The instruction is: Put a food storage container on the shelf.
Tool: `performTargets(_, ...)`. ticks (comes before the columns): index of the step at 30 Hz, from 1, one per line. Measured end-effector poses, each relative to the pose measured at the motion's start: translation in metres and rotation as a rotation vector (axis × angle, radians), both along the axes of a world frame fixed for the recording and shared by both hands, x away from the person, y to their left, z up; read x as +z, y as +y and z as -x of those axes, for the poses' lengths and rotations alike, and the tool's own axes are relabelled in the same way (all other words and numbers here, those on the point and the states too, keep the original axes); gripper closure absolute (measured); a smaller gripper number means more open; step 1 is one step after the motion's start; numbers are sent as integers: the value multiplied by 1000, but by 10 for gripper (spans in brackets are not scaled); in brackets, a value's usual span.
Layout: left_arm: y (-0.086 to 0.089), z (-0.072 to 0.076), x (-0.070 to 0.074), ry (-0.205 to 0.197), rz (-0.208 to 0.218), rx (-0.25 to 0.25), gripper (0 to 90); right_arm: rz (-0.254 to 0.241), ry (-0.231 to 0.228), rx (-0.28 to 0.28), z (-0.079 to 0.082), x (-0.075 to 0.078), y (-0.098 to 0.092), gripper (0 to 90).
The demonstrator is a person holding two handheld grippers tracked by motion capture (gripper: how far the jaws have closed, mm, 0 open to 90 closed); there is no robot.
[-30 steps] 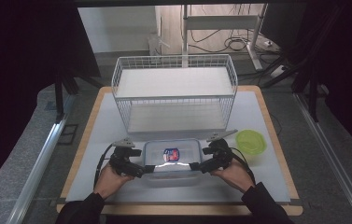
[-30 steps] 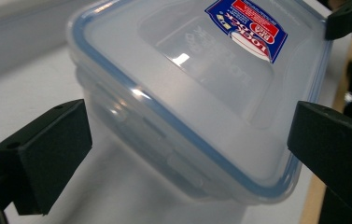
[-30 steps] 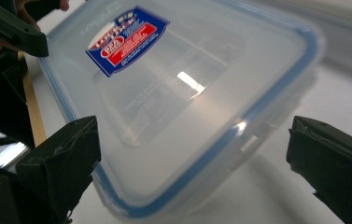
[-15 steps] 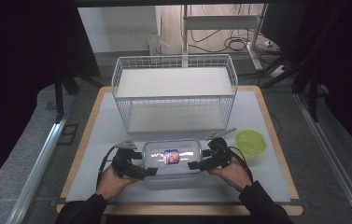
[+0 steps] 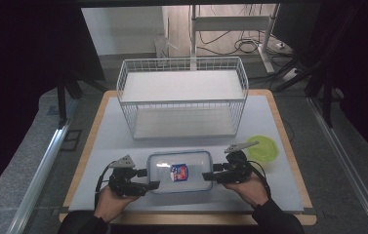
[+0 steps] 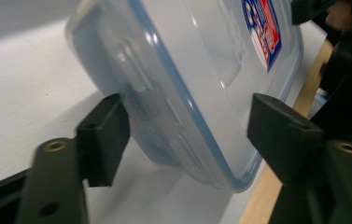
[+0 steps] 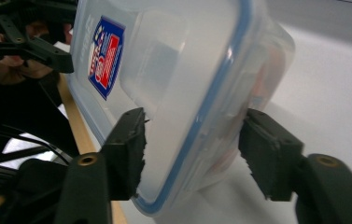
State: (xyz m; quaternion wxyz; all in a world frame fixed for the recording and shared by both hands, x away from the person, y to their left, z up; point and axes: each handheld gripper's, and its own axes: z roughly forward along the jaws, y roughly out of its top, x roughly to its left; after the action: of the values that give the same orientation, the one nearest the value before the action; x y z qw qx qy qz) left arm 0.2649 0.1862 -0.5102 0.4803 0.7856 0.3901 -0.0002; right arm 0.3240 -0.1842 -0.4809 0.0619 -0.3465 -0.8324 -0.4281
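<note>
From the high view, your clear plastic container lies flat on the pale worktop at about six o'clock, a rounded rectangle with a blue-edged lid and a red-and-blue label in the middle. Your left claw sits at its nine o'clock end and your right claw at its three o'clock end. At twelve o'clock stands a white wire basket, boxy and open-meshed; at two o'clock from the container lies a round lime-green lid, smooth and glossy.

In the left gripper view, the container's short end sits between the two matte black jaws. One pad seems to meet the translucent wall at nine o'clock; the other stands just clear of the blue rim at three o'clock. The jaws have just been closing, with the grip not yet clenched.

In the right gripper view, the other end fills the gap between the jaws. The ribbed pad at eight o'clock touches the lid's surface; the pad at four o'clock sits just beside the base. These jaws too have just been closing, and you cannot tell whether they press yet.
</note>
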Motion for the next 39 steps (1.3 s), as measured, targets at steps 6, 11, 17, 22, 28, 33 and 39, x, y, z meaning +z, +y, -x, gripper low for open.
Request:
performTargets(6,7,-2,-1,26,72,31,424,-37,37,-23,0,0,-5,492)
performTargets(11,7,-4,-1,49,90,54,431,-43,22,-53,3,-2,-3,478)
performTargets(17,6,-5,2,40,90,77,470,-87,33,-92,3,-2,-5,528)
performTargets(22,7,-10,3,42,97,82,477,-94,16,-106,3,-1,-5,533)
performTargets(28,7,-13,16,-2,113,88,480,-123,-15,-124,1,8,-7,532)
performTargets(33,10,-16,24,-19,117,83,484,-138,-32,-120,0,16,-6,532)
performTargets(39,12,-22,33,-26,114,75,490,-134,-60,-116,-4,25,-4,532)
